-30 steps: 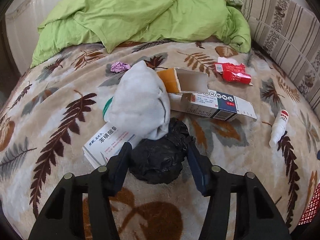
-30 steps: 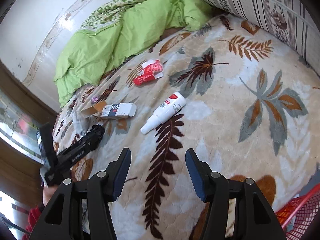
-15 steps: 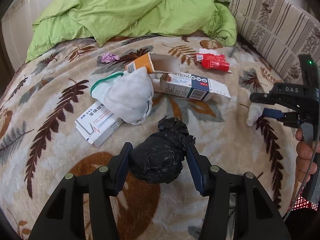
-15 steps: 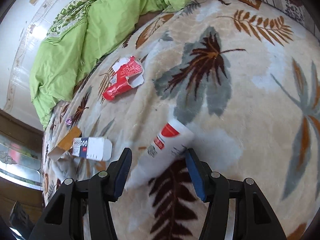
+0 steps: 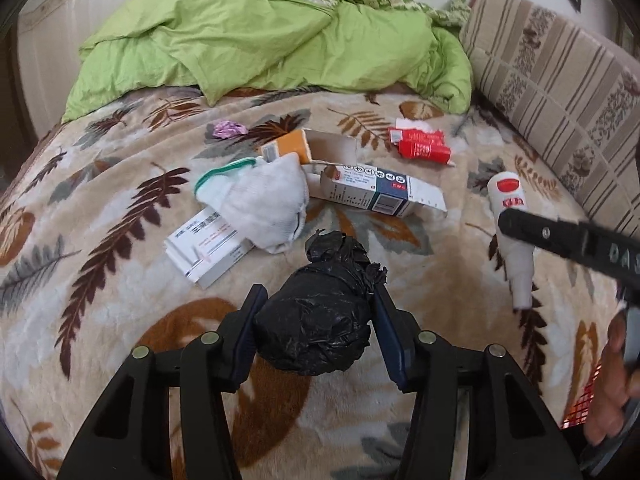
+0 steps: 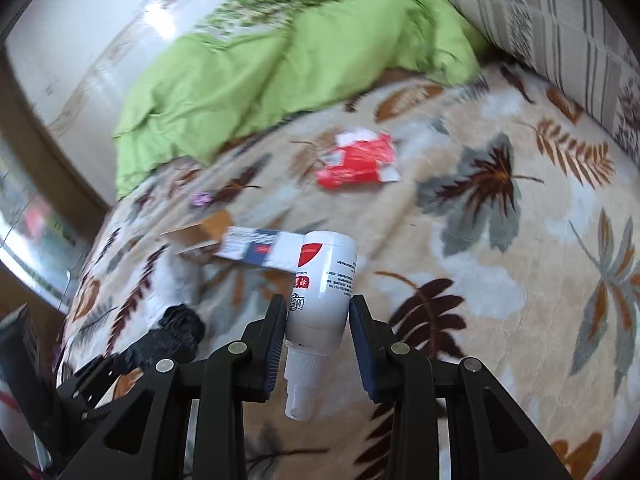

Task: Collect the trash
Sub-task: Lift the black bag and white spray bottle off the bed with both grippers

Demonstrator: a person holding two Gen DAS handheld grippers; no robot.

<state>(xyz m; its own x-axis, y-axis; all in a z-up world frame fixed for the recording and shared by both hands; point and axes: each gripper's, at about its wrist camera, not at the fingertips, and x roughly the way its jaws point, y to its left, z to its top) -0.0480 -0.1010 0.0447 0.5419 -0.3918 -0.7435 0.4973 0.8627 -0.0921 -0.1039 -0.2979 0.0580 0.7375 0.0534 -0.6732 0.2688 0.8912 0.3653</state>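
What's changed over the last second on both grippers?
The right gripper closed in on the white spray bottle and now clamps it. The left gripper drew the black bag bundle back from the sock, grip unchanged. Boxes and red wrapper lie unmoved.

Black gripper (image 5: 316, 320) frames – silver screws, blue-padded jaws, "DAS" lettering

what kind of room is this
Most likely a bedroom: the litter lies on a leaf-print blanket spread over a bed, with a crumpled green duvet at the far end and a striped cushion alongside.
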